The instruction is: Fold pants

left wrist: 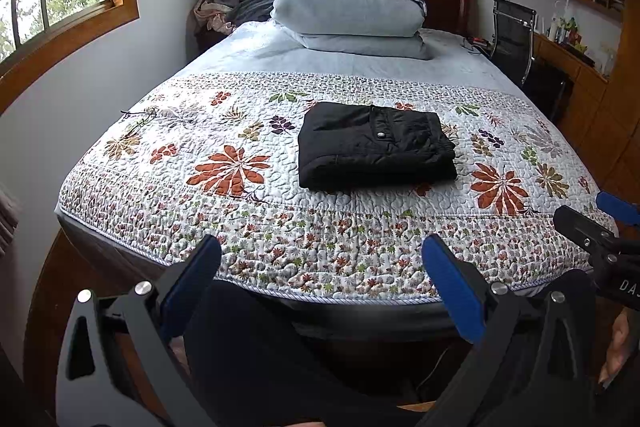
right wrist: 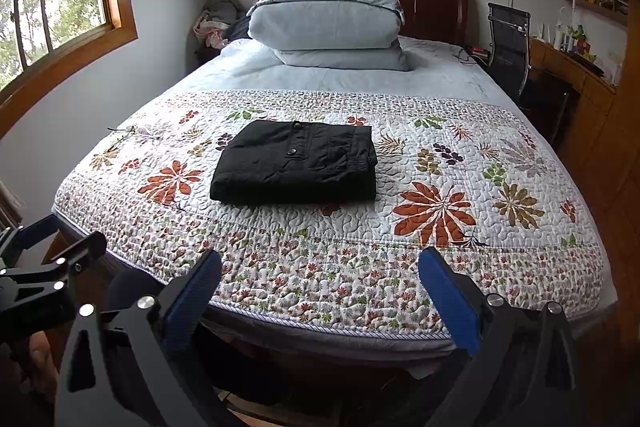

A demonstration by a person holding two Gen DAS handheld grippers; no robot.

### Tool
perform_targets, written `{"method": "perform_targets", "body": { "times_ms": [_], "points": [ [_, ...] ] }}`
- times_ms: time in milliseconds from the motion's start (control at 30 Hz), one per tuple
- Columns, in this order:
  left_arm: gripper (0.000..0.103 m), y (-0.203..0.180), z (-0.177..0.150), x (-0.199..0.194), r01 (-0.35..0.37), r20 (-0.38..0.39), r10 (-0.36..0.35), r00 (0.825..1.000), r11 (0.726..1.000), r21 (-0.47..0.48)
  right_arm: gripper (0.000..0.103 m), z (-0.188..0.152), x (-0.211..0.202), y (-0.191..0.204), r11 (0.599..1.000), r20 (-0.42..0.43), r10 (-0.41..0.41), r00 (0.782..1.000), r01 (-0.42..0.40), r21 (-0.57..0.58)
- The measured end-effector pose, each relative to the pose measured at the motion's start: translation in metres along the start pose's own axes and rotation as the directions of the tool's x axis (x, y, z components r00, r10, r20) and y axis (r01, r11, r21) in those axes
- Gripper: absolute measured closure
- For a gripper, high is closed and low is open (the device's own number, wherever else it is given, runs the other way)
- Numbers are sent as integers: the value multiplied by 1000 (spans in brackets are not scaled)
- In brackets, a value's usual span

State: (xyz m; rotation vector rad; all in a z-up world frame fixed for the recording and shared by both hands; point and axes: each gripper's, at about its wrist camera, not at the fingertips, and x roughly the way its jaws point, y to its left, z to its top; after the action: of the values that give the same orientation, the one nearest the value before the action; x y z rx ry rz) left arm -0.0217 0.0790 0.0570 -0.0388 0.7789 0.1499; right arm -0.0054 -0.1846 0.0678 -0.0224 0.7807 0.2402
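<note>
At the foot of the bed, short of the mattress edge, the left gripper (left wrist: 320, 283) is held with its blue-padded fingers (left wrist: 454, 291) spread wide and nothing between them; the same is seen of the right gripper (right wrist: 320, 291), whose fingers (right wrist: 448, 303) are likewise parted fully and empty. Each tool is caught at the edge of the other's view, so the two are judged to be side by side and level, both well apart from the garment. Beyond them the floral quilt (left wrist: 224, 171) is spread over the bed, and on its patterned part, nearer the foot than the head, the black pants (left wrist: 374, 147) are laid as a compact, thick rectangular bundle of several layers. A snap button on a pocket flap is shown on the top face. The folding is judged to be done or all but done: no leg is left trailing, the edges are roughly squared, and only a slight unevenness at the bundle's right end, where the gathered edge is stacked, might be tidied. The bundle's long axis is set across the bed, from side to side, with what looks like the gathered waistband end turned toward the right side and the smooth folded edge toward the left. Farther off, a folded grey duvet (left wrist: 348, 11) is stacked against the headboard, and a desk chair (left wrist: 512, 31) is stood beside the bed.
</note>
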Motion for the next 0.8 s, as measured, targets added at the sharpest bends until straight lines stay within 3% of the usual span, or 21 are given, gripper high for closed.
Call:
{"method": "perform_targets", "body": {
  "times_ms": [800],
  "points": [
    [3, -2, 2, -1, 6, -1, -6, 1000, 1000, -1, 4, 1, -1, 1, 1000, -3, 5, 1000, -5, -3]
  ]
}}
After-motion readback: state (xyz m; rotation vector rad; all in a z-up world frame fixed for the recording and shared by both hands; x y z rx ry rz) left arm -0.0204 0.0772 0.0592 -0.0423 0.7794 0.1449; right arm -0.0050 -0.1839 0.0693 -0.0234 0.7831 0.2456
